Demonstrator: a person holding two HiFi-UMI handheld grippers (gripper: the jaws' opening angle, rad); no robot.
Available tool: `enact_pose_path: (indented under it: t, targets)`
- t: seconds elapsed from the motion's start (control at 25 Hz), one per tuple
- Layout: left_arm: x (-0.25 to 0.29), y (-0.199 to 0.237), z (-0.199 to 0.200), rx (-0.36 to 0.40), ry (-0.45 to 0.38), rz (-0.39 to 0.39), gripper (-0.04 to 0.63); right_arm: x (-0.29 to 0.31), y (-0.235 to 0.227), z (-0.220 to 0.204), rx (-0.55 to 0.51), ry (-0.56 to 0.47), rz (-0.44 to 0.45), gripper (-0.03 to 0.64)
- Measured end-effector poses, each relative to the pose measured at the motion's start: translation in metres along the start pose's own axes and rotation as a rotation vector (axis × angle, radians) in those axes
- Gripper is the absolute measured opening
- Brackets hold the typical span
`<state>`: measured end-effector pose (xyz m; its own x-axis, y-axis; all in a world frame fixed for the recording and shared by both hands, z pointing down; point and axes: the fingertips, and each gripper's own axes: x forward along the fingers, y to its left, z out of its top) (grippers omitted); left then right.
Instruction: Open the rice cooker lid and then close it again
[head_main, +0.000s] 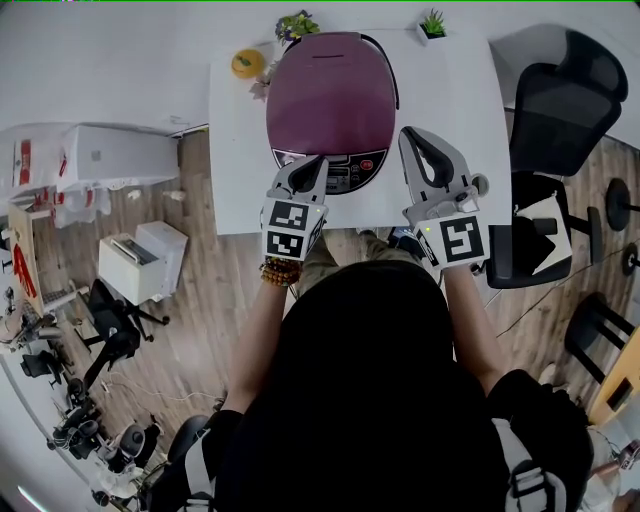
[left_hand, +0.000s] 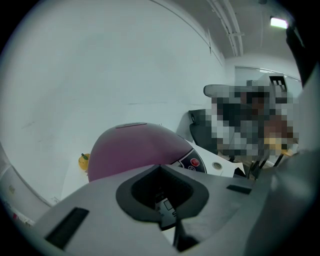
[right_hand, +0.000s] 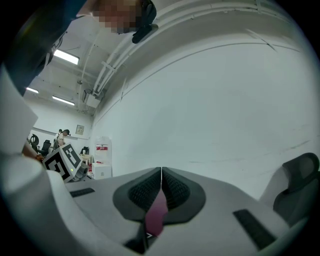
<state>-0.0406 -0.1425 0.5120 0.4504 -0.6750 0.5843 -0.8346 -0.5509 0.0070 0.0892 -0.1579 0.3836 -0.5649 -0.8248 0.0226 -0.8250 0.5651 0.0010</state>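
head view: purple rice cooker (head_main: 330, 95) standing on a white table (head_main: 240, 150), lid down, control panel (head_main: 345, 172) facing the person. left gripper (head_main: 312, 160) at the front edge of the cooker, its tips over the left part of the panel; whether they touch it cannot be told. right gripper (head_main: 412, 135) just beside the cooker's right flank, over bare table. yellow fruit (head_main: 247, 63) and two small potted plants (head_main: 297, 25) (head_main: 433, 22) along the far edge of the table. black office chair (head_main: 560, 100) to the right of the table.

left gripper view: left gripper (left_hand: 160, 167) tilted downward, jaws meeting at the tips, with a dark hollow between the pads (left_hand: 135, 192) through which part of the printed panel shows; nothing is seen clamped. rice cooker (left_hand: 135, 147) rising directly beyond the jaws, its red button (left_hand: 194, 162) to the right and the yellow fruit (left_hand: 83, 161) at the far left against the white wall.

right gripper view: right gripper (right_hand: 161, 170) held level, jaws pressed together along a thin seam, no object between them. sliver of the purple cooker (right_hand: 157, 212) visible through the gap beneath the pads. marker cube (right_hand: 65, 160) of the other gripper at the left; chair back (right_hand: 300, 175) at the right.
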Motion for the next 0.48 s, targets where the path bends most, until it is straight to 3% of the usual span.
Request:
enact_pose_path:
  t: [0.48]
  targets:
    - [0.0017,-0.0010,-0.0014,0.010,0.051,-0.027,0.023,0.0065,0.0013,-0.0030,0.015,0.006,0.012,0.029]
